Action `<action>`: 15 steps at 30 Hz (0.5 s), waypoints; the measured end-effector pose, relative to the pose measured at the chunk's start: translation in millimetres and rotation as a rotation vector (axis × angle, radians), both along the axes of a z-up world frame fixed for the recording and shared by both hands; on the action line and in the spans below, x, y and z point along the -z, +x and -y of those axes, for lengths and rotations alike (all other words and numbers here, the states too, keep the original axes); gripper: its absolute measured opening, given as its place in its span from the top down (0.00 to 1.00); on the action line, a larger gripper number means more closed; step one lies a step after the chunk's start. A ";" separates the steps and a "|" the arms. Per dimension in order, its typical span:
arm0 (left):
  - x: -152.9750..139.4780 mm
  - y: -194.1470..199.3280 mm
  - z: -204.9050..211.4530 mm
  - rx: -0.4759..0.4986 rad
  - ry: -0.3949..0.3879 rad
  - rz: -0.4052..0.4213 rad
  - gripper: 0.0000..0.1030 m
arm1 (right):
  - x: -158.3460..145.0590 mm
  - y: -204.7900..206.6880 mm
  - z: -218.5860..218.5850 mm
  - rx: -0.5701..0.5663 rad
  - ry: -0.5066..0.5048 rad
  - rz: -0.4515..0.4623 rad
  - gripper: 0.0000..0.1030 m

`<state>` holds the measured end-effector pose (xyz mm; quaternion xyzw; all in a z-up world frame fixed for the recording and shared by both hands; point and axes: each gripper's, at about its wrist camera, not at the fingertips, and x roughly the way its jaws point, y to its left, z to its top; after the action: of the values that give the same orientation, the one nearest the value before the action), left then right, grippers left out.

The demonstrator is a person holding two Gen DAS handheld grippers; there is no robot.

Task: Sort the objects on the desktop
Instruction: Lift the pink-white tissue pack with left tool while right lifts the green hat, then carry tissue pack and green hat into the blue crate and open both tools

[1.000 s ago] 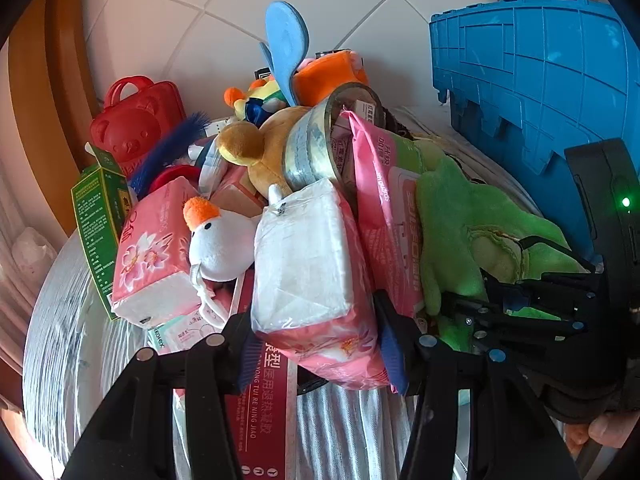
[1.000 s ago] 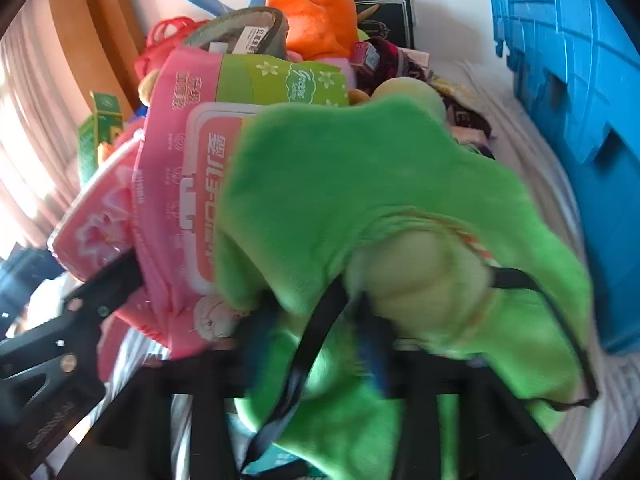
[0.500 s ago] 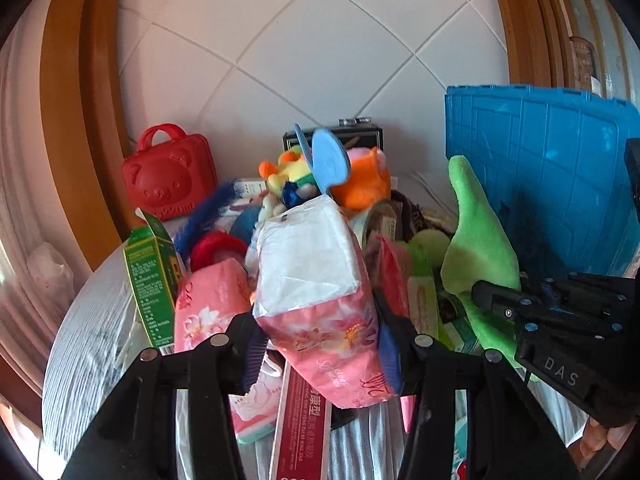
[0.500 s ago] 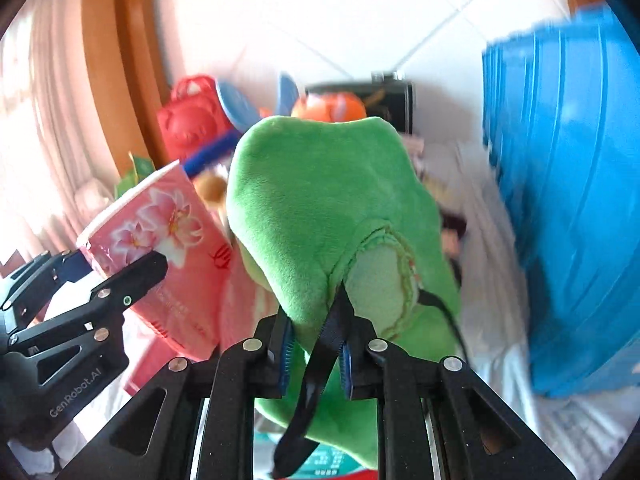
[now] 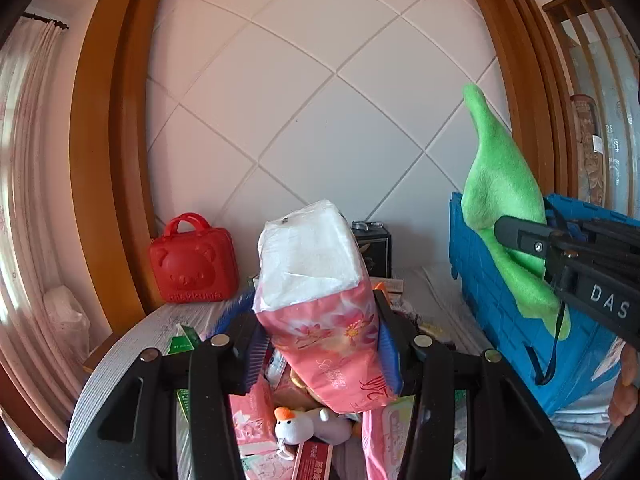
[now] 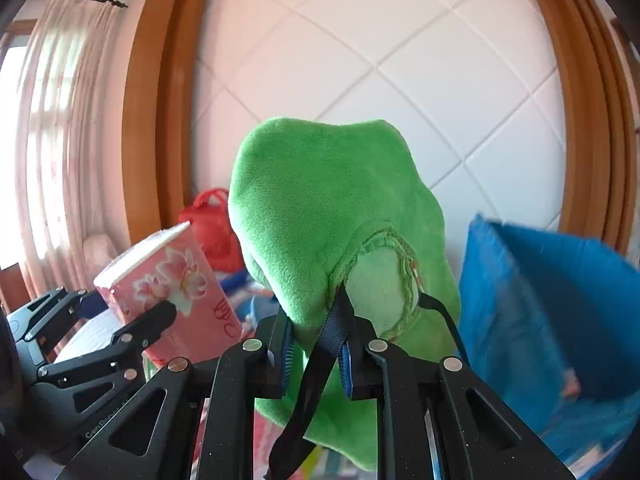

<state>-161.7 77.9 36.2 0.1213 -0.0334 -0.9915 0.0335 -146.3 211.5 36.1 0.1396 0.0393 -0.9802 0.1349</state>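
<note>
In the left wrist view the white tiled wall (image 5: 320, 120) stood far off with open room above the clutter, while the blue crate (image 5: 500, 320) closed in the right side. The red bear case (image 5: 192, 260) sat far left against the wall on the table (image 5: 132, 344), and a small white duck toy (image 5: 298, 424) lay among packets below. The left tongs (image 5: 320, 344) were part-closed, pads pressing both sides of the pink tissue pack (image 5: 316, 300), held clear of the pile.

In the right wrist view the crate (image 6: 540, 320) stood near right, blurred. The right tongs (image 6: 318, 354) were clamped tight on the green plush toy (image 6: 320, 208) — its dark strap (image 6: 320, 360) hung between the pads — with the tissue pack (image 6: 172, 292) to the left.
</note>
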 end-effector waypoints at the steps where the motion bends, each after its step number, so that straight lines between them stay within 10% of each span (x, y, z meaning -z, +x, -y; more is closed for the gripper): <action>1: -5.8 -1.8 -5.8 0.002 0.002 -0.006 0.55 | -9.7 1.5 -5.2 0.004 0.007 -0.024 0.83; 15: -100.0 -82.0 -183.1 0.194 0.091 -0.046 0.55 | -103.5 -34.4 -172.5 0.201 0.123 -0.123 0.83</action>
<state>-243.7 261.0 136.2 0.0963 0.0009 -0.9931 -0.0674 -180.8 384.0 139.5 0.0904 0.0933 -0.9912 0.0246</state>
